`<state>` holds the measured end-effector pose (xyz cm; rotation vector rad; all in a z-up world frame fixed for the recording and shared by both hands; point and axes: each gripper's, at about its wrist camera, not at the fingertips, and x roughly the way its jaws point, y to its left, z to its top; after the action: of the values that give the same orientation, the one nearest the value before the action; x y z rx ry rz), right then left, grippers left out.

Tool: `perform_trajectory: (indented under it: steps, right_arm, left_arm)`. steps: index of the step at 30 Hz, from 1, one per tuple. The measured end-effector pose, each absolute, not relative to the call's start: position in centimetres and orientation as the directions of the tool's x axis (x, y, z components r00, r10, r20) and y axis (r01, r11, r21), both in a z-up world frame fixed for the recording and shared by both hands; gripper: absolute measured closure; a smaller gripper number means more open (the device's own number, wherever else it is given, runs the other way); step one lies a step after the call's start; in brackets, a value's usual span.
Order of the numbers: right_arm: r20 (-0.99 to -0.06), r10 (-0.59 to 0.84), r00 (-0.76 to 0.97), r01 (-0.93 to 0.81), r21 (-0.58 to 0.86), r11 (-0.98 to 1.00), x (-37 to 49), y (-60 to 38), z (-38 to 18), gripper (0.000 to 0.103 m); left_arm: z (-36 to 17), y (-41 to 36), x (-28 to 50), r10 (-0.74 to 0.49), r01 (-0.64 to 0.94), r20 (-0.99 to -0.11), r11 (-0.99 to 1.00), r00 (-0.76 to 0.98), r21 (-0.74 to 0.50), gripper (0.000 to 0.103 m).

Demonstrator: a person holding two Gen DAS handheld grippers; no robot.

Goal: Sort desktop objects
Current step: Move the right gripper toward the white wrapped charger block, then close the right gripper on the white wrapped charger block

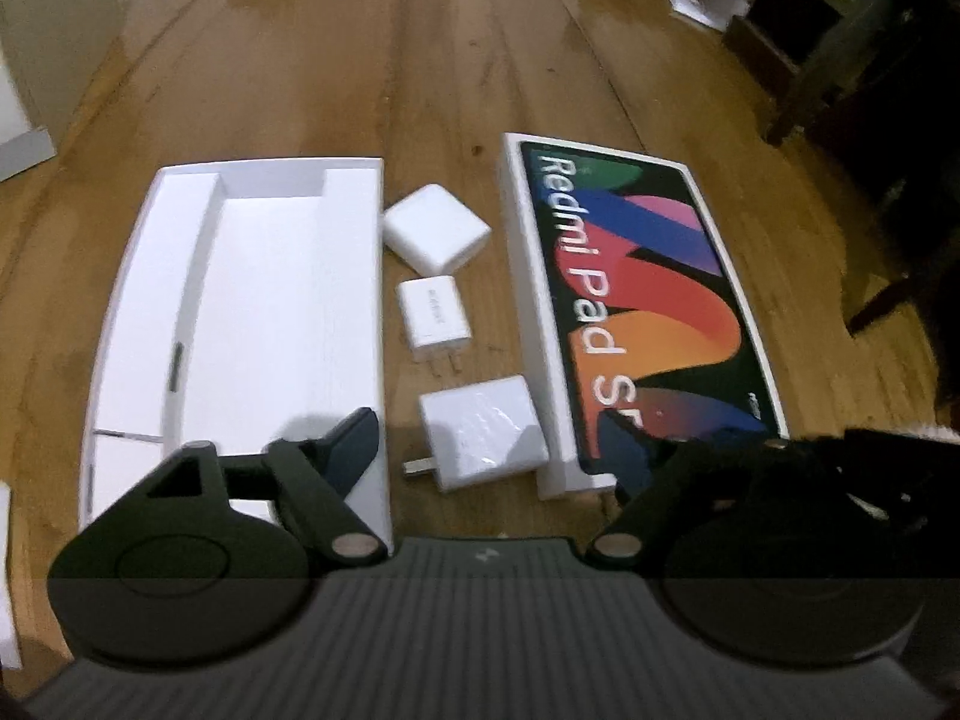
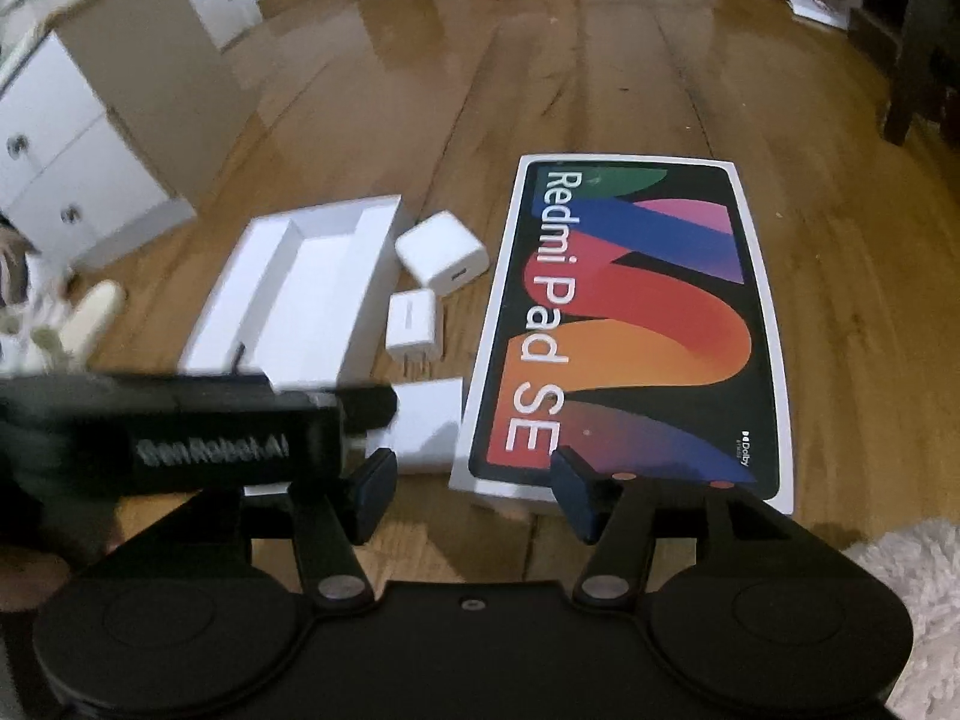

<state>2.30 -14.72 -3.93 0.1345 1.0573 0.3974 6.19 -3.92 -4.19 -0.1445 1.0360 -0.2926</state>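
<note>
Dim, warm indoor light. Pale glare streaks the glossy wooden floor (image 1: 372, 60) toward twelve o'clock in both views, so the light seems to come from far ahead. Fisheye bending curves the floorboards at the edges, and the corners darken. The whole scene is slightly soft; the black device (image 2: 180, 438) at nine o'clock is motion-blurred.

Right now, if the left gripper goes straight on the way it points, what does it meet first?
Probably the nearest white charger, which lies just ahead of the left gripper, centred between its fingers; depth is uncertain.
</note>
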Motion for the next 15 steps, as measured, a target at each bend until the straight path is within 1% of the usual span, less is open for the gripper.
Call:
perform_trajectory:
  steps: [1, 5, 8, 10, 12, 15]
  right_arm:
    - [-0.812, 0.399, 0.427, -0.259, 0.312, 0.914, 2.4, -15.0, -3.9, 0.062]
    - [-0.793, 0.425, 0.436, -0.285, 0.326, 0.901, 3.3, -15.5, -3.7, 0.062]
    - [-0.795, 0.437, 0.421, -0.287, 0.340, 0.896, 3.8, -15.6, -4.4, 0.058]
    - [-0.803, 0.434, 0.408, -0.291, 0.336, 0.896, 3.9, -15.2, -4.9, 0.058]
    - [-0.808, 0.436, 0.396, -0.306, 0.332, 0.892, 4.1, -14.5, -5.1, 0.056]
    - [-0.804, 0.469, 0.365, -0.357, 0.345, 0.868, 4.4, -12.7, -5.3, 0.054]
  left_arm:
    - [-4.0, -3.9, 6.2, -0.320, 0.172, -0.819, 0.947, 0.476, -0.270, 0.058]
    - [-4.1, -3.6, 6.6, -0.323, 0.127, -0.820, 0.946, 0.472, -0.299, 0.056]
    - [-4.8, -3.1, 7.0, -0.311, 0.074, -0.837, 0.947, 0.451, -0.313, 0.047]
    - [-4.9, -2.8, 7.1, -0.295, 0.043, -0.839, 0.950, 0.457, -0.310, 0.028]
    - [-5.0, -2.3, 7.2, -0.278, 0.013, -0.841, 0.952, 0.464, -0.307, 0.017]
    - [-4.6, -1.9, 7.1, -0.250, 0.018, -0.835, 0.961, 0.491, -0.276, 0.017]
